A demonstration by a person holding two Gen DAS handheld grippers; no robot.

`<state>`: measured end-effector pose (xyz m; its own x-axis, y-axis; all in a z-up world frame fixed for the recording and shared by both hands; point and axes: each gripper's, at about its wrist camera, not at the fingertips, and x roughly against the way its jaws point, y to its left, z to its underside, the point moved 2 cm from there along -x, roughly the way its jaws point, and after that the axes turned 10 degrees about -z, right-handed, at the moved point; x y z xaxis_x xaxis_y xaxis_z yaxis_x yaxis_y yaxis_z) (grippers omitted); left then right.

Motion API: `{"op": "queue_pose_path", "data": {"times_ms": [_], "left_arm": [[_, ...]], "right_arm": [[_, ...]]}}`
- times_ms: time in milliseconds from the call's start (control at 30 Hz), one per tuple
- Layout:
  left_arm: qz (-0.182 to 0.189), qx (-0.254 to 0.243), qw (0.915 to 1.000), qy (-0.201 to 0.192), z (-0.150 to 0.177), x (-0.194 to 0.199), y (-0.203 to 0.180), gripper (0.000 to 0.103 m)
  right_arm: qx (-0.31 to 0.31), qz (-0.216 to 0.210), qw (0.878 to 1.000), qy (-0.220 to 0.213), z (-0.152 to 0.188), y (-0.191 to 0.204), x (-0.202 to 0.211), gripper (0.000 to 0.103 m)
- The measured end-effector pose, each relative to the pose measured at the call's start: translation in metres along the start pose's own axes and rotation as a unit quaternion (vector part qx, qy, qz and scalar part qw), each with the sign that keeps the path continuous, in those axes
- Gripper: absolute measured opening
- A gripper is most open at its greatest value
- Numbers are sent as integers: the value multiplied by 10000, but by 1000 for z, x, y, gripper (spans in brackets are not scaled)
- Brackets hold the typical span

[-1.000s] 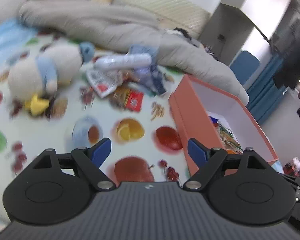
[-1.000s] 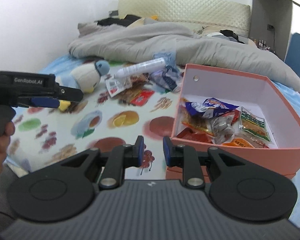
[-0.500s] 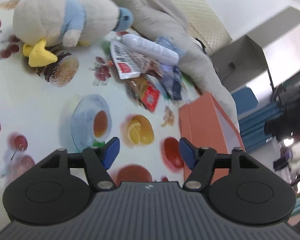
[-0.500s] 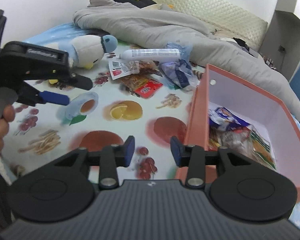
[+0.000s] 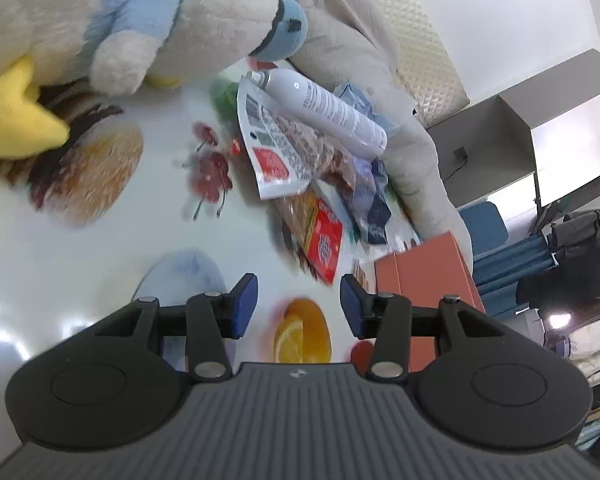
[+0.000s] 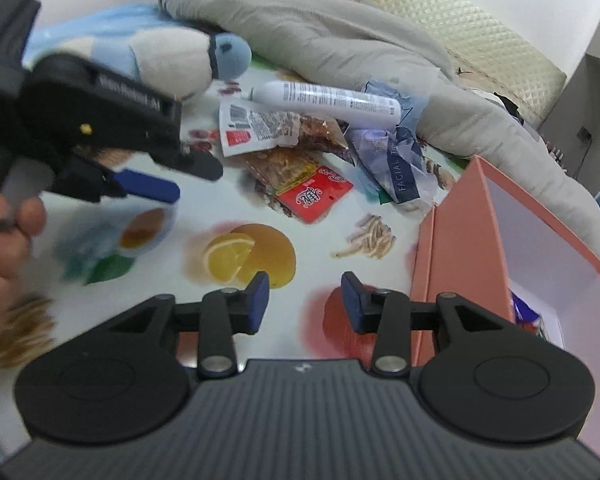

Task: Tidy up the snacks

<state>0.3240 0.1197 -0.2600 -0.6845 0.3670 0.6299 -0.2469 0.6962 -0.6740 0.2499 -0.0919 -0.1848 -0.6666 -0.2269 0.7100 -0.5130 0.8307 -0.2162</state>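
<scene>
Both my grippers are spread and empty — left gripper (image 5: 299,305), right gripper (image 6: 304,301). The red snack packet (image 5: 323,240) lies flat on the fruit-print sheet (image 5: 100,248), just ahead of the left claw and slightly right, its long axis running roughly away from me. I judge the left the nearer arm — the orange box (image 6: 460,248) sits to the packet's right.
</scene>
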Motion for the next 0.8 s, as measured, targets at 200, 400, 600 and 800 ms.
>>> {"op": "queue_pose_path", "data": {"times_ms": [200,400,600,800], "left_arm": [[-191,-255,9995,-55,-15,-23,-10,52],[-262,-177,9995,-82,-28,-45,-8,52],[-112,-73,9999,-80,-41,-60,-4,52],[235,152,9996,-100,-47,-64,1,52]], "right_arm": [[213,64,9997,96,-8,-6,-39,42],[20,176,9998,69,-13,-16,-70,42],[65,218,9997,-22,-21,-20,-84,42],[174,238,9995,-67,-29,-22,-94,42]]}}
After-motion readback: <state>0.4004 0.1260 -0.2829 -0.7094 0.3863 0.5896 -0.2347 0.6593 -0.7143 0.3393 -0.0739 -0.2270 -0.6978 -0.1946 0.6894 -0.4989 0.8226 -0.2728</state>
